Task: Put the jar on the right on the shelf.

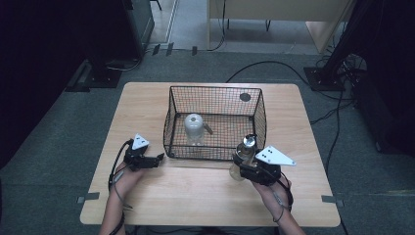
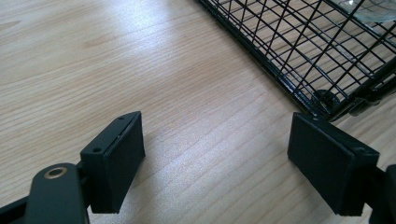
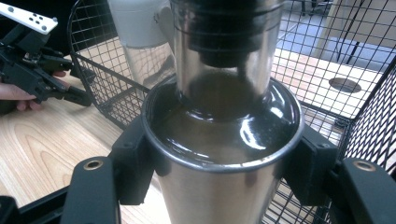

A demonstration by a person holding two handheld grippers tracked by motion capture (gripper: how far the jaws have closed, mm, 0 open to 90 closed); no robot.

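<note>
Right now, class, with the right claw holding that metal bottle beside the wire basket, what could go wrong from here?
1. The right claw grips the smooth steel bottle low down, so it could slip or tilt.
2. The bottle sits close to the wire basket rim and may catch on it.
3. Lowered carelessly, it could hit the white-capped bottle inside.

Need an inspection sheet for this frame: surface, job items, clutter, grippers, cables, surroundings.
Surface: wooden table, bare pale top with a round dark spot near the far edge.
Job's things: black wire basket mid-table, holding a clear bottle with a grey cap; steel bottle at the basket's near right corner.
Clutter: nothing seen.
Grippers: left hand-held gripper open, holding nothing, low over the table by the basket's near left corner; right hand-held gripper shut on the steel bottle.
Cables: one trails from each gripper; more black cables run on the floor behind the table.
Surroundings: grey carpet floor, dark stands, pale furniture at the back.
</note>
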